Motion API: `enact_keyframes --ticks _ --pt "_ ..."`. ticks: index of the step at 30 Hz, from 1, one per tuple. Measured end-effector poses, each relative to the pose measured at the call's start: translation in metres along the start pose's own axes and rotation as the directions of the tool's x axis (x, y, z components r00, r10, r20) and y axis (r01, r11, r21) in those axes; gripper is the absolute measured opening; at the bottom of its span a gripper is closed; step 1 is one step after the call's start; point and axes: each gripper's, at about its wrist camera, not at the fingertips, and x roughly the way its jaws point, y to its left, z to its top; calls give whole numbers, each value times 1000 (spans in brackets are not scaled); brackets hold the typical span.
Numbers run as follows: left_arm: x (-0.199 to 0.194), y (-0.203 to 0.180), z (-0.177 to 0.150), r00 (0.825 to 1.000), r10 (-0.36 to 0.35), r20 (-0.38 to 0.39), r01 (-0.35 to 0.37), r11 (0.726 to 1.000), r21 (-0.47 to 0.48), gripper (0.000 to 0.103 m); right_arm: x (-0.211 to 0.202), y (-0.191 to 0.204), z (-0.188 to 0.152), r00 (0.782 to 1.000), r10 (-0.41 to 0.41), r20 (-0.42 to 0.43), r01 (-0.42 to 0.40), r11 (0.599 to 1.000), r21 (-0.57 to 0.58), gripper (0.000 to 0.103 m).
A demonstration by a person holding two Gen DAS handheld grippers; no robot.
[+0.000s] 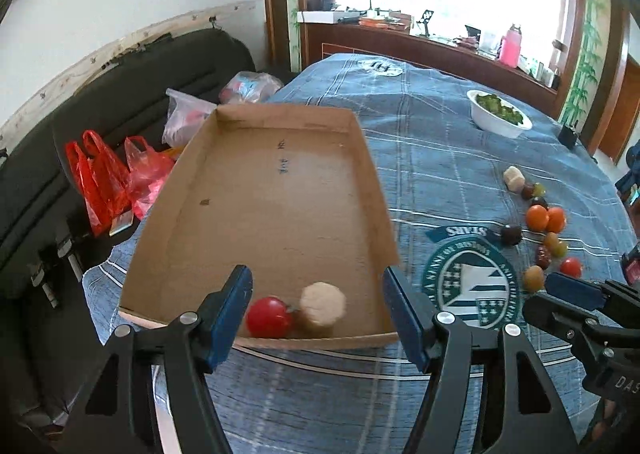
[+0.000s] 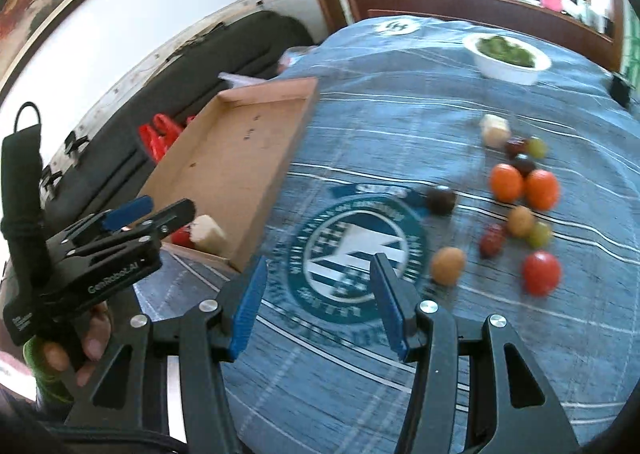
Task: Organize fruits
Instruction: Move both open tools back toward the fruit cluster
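Hovering over the near edge of the cardboard tray (image 1: 280, 190), the left gripper (image 1: 318, 312) has its jaws wide open and empty — a red tomato (image 1: 268, 317) and a pale peeled fruit (image 1: 322, 304) lie inside, touching. The right gripper (image 2: 316, 304), jaws also wide and empty, hangs above the blue cloth (image 2: 400, 114); loose fruits (image 2: 520, 206) lie at its 1 o'clock
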Motion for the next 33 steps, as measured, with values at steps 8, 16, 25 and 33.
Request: enact_keyframes --ticks 8,16,25,33 --pt "-15 -32 0 999 0 36 -2 999 40 77 -22 -26 -14 999 -42 35 40 998 46 55" --pt "-19 -52 -5 1000 -14 28 12 997 76 77 -31 -44 -23 997 -59 45 56 995 80 55" --pt "-21 -65 -8 1000 -24 17 22 994 103 77 -40 -66 -34 995 -84 50 77 989 126 55" --pt "-17 -81 -15 998 -63 -14 65 990 129 77 -47 -89 -41 991 -122 59 110 979 174 55"
